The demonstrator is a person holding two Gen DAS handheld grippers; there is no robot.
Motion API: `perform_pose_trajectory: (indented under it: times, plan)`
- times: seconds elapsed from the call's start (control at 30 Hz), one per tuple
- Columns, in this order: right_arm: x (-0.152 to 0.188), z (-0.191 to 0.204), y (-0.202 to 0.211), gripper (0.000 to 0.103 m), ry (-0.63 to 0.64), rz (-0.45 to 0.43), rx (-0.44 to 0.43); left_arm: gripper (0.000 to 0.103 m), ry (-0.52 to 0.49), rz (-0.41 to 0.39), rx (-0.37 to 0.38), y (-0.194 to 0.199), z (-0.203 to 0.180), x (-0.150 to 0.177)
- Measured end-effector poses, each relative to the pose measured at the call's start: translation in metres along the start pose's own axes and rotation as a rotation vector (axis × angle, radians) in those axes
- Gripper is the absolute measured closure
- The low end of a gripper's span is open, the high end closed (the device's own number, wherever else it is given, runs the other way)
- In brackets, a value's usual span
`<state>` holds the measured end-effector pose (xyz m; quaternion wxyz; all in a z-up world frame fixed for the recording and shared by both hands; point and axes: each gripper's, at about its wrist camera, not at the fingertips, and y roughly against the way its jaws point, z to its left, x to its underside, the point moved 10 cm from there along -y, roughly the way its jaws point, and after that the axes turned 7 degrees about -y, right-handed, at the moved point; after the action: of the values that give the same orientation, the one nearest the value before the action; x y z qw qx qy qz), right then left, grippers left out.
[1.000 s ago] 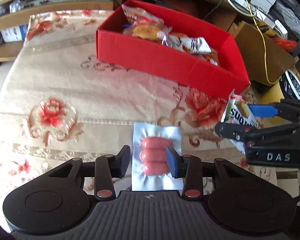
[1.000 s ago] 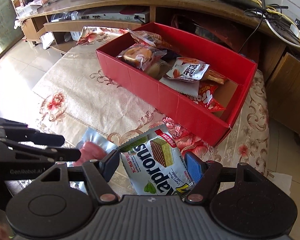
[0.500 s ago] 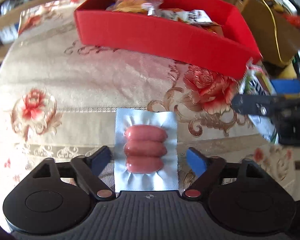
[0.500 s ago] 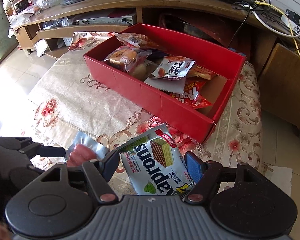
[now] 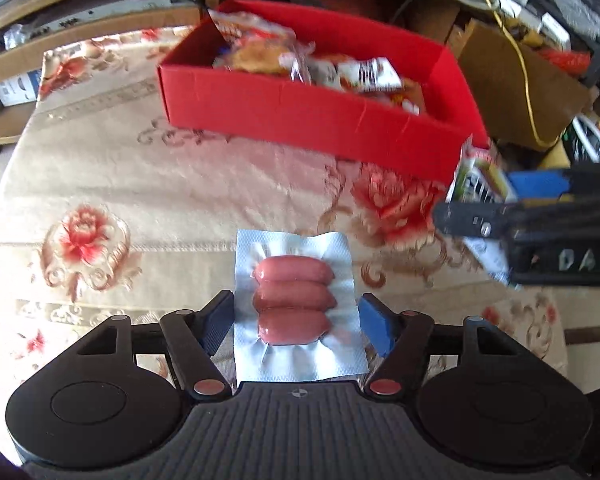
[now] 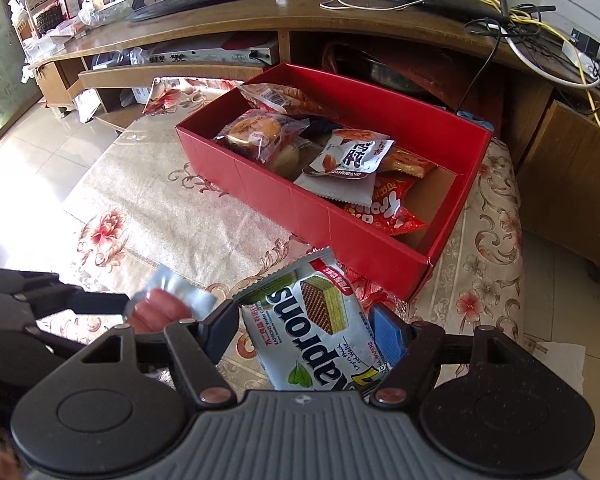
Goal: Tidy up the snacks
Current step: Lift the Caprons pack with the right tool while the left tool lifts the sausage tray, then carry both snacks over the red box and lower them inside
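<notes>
Left wrist view: sausage pack between spread fingers, red box beyond.

The left gripper stands wide, its blue pads at either edge of the sausage pack, low in the frame's centre; contact with the foil is hard to judge. The pack lies over the floral tablecloth. The red box fills the upper middle, holding wrapped snacks. In the right wrist view, the right gripper sits at lower centre, its fingers flanking the wafer packet; whether they pinch it I cannot tell. The packet's top corner reaches toward the box's near wall.
</notes>
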<state>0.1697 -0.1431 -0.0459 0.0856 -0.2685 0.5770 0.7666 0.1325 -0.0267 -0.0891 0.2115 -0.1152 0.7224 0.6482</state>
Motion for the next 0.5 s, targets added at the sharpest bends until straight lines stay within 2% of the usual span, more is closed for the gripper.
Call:
perform_pose_trajectory:
  times: [0.23,0.5]
  plan:
    - [-0.012,-0.002,0.007,0.033,-0.026,-0.031,-0.013,0.029,0.034,-0.069,0.033,0.021,0.007,-0.021]
    - [-0.045,-0.012,0.017,0.033,-0.09,-0.092,-0.019,0.029,0.027,-0.153,0.047,0.032,0.007,-0.068]
